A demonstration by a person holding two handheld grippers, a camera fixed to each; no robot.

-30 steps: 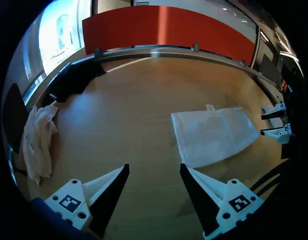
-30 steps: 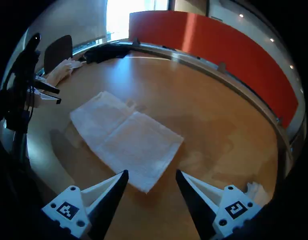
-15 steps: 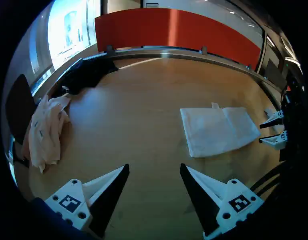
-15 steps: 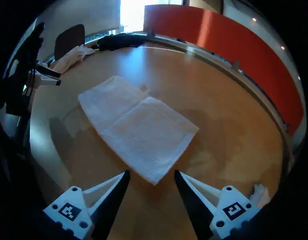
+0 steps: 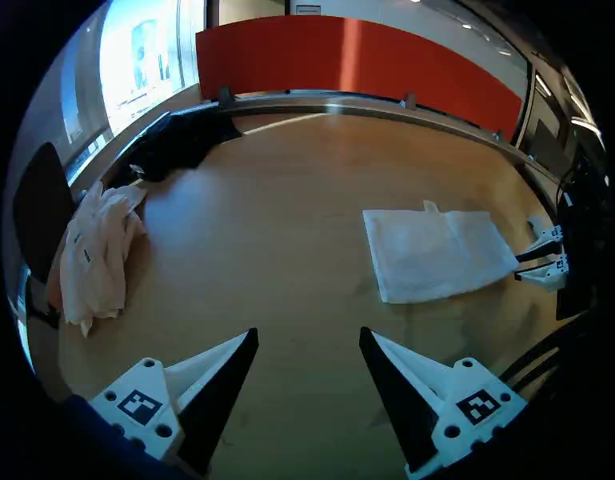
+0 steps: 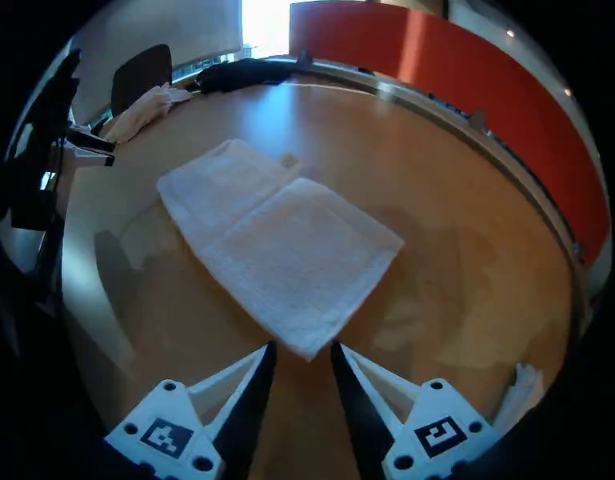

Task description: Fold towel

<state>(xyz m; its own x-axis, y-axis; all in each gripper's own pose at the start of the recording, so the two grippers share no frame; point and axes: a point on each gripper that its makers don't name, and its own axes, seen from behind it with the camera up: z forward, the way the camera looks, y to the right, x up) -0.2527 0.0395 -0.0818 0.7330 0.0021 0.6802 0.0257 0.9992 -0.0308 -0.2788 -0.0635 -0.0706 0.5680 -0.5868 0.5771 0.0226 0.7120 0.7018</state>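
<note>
White towel [image 6: 283, 248] corner lies just ahead of the half-parted right claw [image 6: 302, 349].

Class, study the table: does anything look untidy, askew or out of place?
The folded white towel is uneven: its upper layer leaves a strip of the lower one bare, a tag poking out. A crumpled pale cloth pile and a dark garment sit at the table's edge.
</note>
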